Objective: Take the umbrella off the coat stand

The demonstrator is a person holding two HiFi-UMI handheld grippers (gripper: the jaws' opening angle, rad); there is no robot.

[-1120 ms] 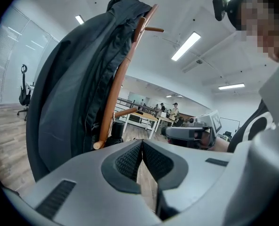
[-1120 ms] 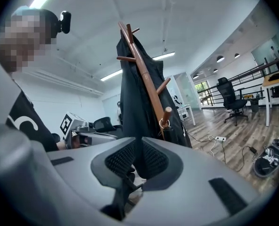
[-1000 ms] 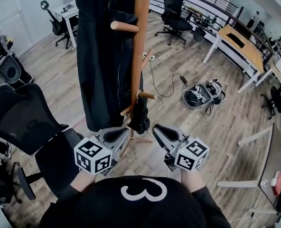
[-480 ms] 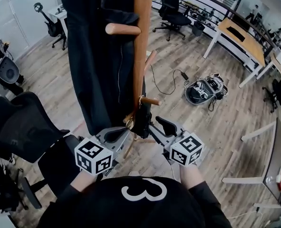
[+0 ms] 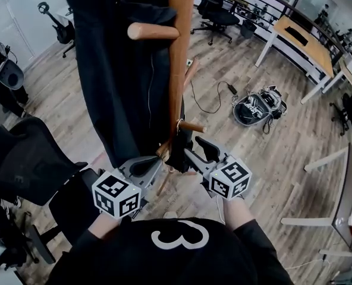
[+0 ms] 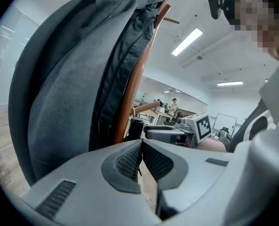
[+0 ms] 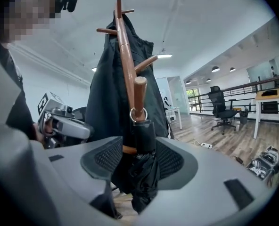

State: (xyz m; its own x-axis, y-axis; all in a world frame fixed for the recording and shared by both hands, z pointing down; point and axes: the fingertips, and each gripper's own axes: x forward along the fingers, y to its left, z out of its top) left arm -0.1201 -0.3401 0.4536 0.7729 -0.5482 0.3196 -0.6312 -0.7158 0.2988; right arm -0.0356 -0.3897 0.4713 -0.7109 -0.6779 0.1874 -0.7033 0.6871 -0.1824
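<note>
A black folded umbrella (image 5: 177, 150) (image 7: 142, 171) hangs by a metal ring (image 7: 138, 114) from a low peg of the wooden coat stand (image 5: 177, 58) (image 7: 125, 55). My right gripper (image 5: 195, 148) (image 7: 138, 157) has its jaws opening, one on each side of the umbrella, and the pads do not press on it. Left of the pole's lower part, my left gripper (image 5: 152, 162) (image 6: 141, 152) is shut with nothing in it. A dark coat (image 5: 110, 70) (image 6: 69, 79) hangs on the stand's left side.
A black office chair (image 5: 27, 159) stands close at the left. On the wooden floor to the right lie a backpack (image 5: 256, 108) and a cable (image 5: 209, 108). Desks (image 5: 301, 46) line the right side, with another chair (image 5: 214, 10) farther back.
My right gripper has moved forward to the stand and opened around the umbrella. The left gripper has edged closer to the pole and stays shut.
</note>
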